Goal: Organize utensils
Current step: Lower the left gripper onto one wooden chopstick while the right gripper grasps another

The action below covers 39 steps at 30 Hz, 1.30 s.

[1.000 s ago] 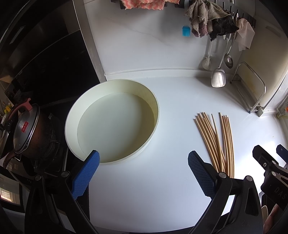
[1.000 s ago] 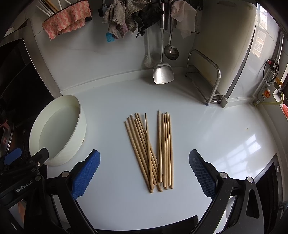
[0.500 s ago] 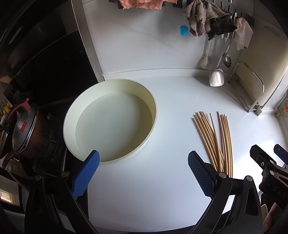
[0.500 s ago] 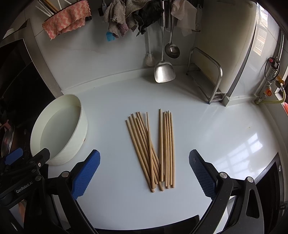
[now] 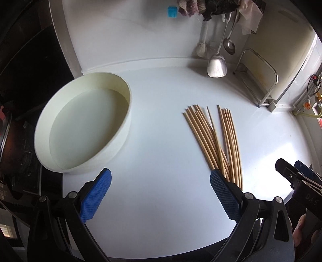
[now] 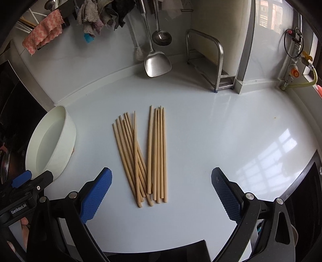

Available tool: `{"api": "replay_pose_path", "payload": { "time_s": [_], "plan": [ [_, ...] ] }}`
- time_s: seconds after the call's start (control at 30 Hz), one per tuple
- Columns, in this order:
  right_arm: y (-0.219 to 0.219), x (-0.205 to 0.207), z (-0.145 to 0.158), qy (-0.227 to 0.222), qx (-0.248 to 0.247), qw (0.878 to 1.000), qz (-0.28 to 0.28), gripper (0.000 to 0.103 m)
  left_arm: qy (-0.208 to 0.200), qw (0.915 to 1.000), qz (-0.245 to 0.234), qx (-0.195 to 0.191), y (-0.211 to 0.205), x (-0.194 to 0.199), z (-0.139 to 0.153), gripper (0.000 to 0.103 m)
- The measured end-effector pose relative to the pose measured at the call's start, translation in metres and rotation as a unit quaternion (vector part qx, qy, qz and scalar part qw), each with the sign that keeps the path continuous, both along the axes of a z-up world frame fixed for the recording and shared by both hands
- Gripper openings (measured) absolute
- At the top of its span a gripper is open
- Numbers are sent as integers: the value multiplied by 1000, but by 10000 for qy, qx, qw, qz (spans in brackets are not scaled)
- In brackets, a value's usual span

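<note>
Several wooden chopsticks (image 6: 145,155) lie in two loose bundles on the white counter (image 6: 211,141); they also show in the left wrist view (image 5: 215,141). A round cream basin (image 5: 84,125) stands to their left, empty, and shows in the right wrist view (image 6: 52,141). My left gripper (image 5: 161,195) is open and empty above the counter between basin and chopsticks. My right gripper (image 6: 160,195) is open and empty, hovering just in front of the chopsticks' near ends.
A steel spatula (image 6: 155,62) and ladle (image 6: 161,36) hang at the back wall with rags (image 6: 96,18). A metal rack (image 6: 209,60) stands at back right. A stove with a pot (image 5: 8,137) lies left of the basin.
The left gripper's view has swung right and nearer, so the chopsticks sit closer to its right finger. The right gripper has moved slightly forward and right. Nothing was grasped.
</note>
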State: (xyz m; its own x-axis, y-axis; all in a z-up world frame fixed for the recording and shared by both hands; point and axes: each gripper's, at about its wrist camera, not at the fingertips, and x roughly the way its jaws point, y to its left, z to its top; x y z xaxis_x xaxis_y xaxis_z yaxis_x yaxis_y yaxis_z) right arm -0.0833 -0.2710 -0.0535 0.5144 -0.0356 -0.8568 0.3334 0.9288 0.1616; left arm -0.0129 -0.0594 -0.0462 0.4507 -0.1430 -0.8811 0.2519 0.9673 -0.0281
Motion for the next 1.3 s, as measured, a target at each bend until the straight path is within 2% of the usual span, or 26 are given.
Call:
{"api": "replay_pose_path", "payload": {
  "time_s": [0.23, 0.37, 0.47, 0.63, 0.9, 1.03, 1.3],
  "plan": [
    [-25, -2, -44, -31, -178, 9991, 386, 95, 144, 9998, 93, 53, -33, 5, -50, 97],
    [-37, 10, -62, -178, -361, 9984, 406, 94, -20, 9995, 315, 48, -44, 13, -62, 97],
    [-46, 19, -73, -366, -286, 9978, 477, 95, -80, 9988, 471, 87, -51, 20, -70, 97],
    [-49, 37, -93, -279, -152, 9983, 498, 95, -80, 9983, 564, 91, -58, 33, -88, 97],
    [-48, 50, -103, -309, -363, 9981, 382, 95, 161, 9978, 616, -166, -63, 44, -115, 97],
    [-47, 54, -110, -227, -524, 9976, 384, 95, 73, 9978, 644, -165, -68, 45, -119, 97],
    [-44, 61, -120, -139, -701, 9969, 322, 95, 174, 9969, 739, -227, -68, 47, -129, 97]
  ]
}}
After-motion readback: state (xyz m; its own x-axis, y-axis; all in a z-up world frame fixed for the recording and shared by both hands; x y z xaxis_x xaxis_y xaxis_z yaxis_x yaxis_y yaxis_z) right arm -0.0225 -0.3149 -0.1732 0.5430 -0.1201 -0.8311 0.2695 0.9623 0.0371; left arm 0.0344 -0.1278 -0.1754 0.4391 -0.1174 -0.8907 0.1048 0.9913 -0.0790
